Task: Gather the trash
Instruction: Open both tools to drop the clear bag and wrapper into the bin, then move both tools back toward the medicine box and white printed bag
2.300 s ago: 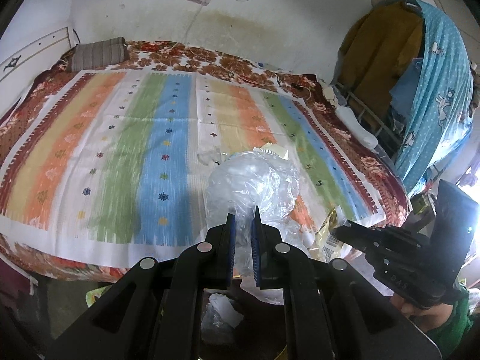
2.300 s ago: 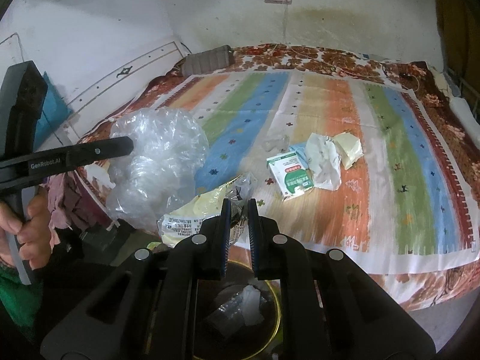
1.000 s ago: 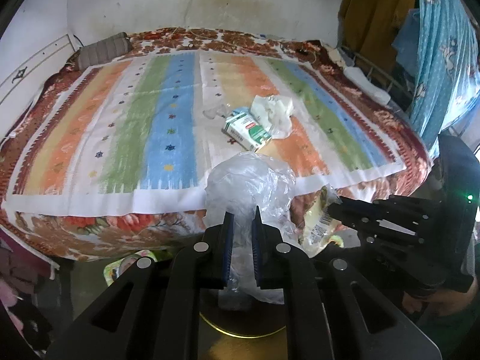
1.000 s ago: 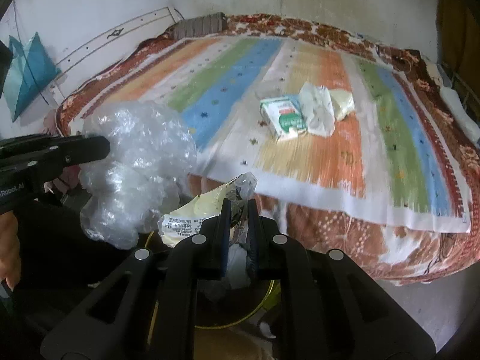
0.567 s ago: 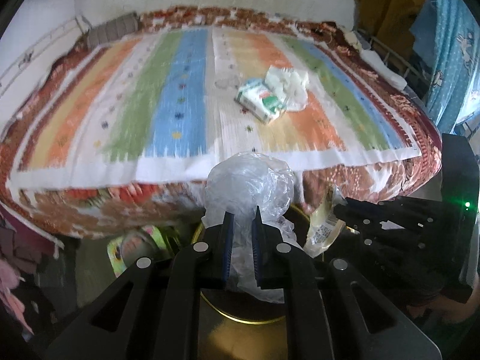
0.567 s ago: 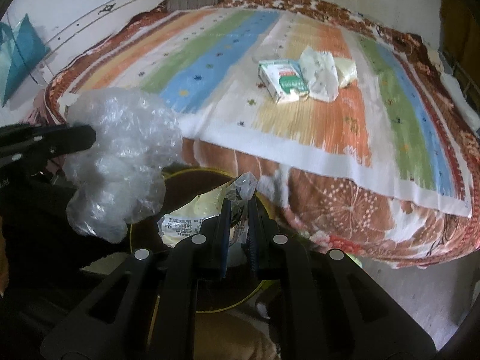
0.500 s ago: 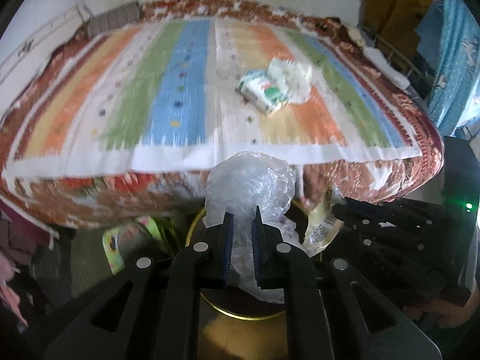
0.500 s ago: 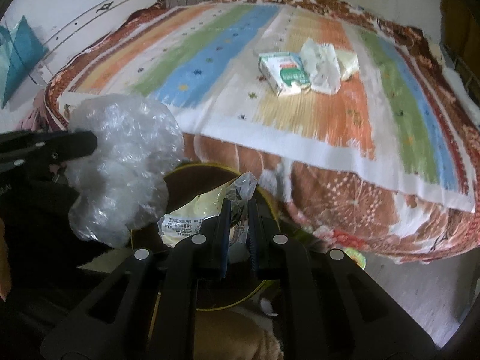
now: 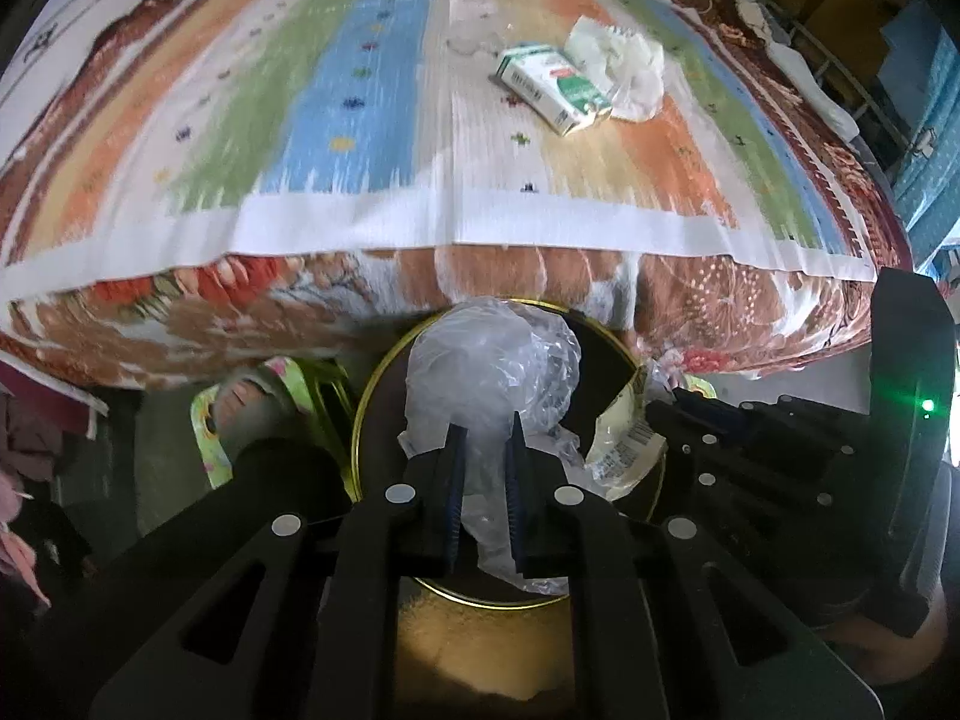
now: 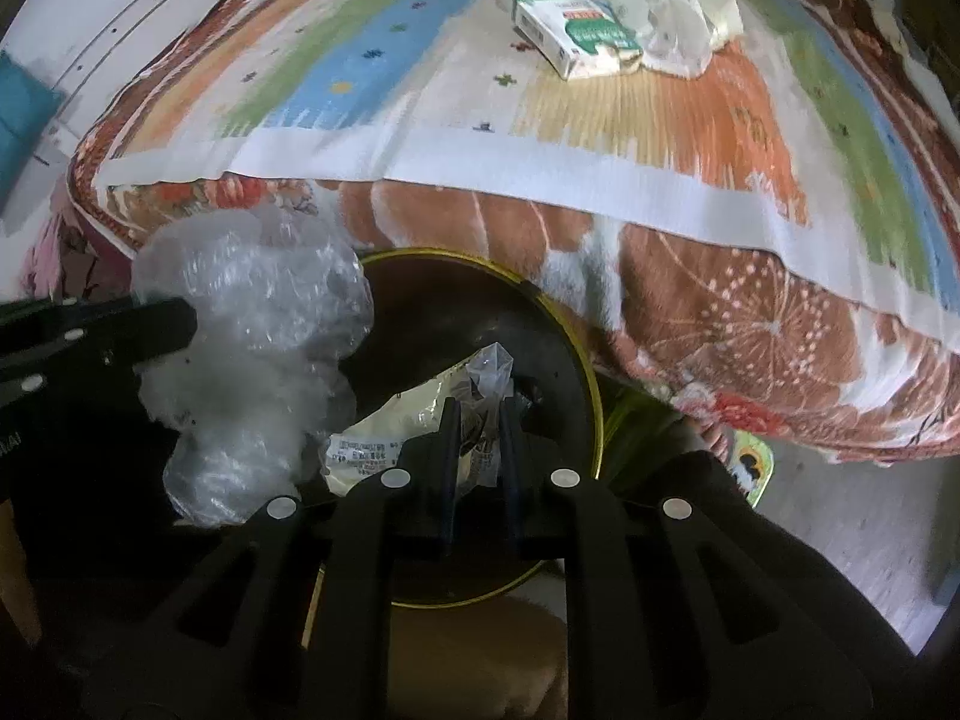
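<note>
Presently we hold both loads over the bin (image 9: 384,384): left tongs (image 9: 483,468) clamped on crumpled plastic (image 9: 492,360), right tongs (image 10: 479,450) clamped on a wrapper (image 10: 390,438). Neither is released; ahead, a carton (image 10: 570,36) and tissue (image 10: 660,18) remain on the bed (image 10: 600,138).

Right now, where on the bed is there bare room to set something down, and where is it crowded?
The striped sheet is bare left of the carton and along its white near edge. It is crowded around the carton, where the tissue touches it. Below, both loaded hand-held grippers, left and right, crowd the bin.
</note>
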Available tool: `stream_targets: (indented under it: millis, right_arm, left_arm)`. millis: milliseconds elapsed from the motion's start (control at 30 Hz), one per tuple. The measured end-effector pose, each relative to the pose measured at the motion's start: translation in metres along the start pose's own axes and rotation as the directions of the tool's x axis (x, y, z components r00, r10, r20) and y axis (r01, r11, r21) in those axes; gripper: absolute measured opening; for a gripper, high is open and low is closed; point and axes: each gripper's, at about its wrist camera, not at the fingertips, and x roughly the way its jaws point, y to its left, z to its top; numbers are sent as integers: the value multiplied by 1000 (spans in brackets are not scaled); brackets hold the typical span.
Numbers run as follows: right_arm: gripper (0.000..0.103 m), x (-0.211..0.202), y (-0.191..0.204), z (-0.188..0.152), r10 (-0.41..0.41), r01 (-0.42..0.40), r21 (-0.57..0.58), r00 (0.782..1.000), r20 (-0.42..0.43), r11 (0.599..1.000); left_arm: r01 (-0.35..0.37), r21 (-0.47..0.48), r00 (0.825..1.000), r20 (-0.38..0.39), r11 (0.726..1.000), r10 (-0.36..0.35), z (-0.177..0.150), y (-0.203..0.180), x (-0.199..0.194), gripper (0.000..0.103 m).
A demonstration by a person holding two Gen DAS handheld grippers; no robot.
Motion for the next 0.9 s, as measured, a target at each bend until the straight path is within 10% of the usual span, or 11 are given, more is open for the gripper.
stream_targets:
  millis: [100,200,900]
  right_arm:
    - [23,7,-7,1,11,-10,45,1000,-23,999]
    - [36,14,-14,0,50,-45,88,997,-51,995]
    - [59,-26,-24,21,95,-114,172,989,116,978]
  left_arm:
    - [16,-13,1000,-26,1000,-16,1,0,8,14]
    - [30,-54,998,-46,998,-33,3,4,15,44]
    - [109,-94,991,86,990,-101,40,16,-20,67]
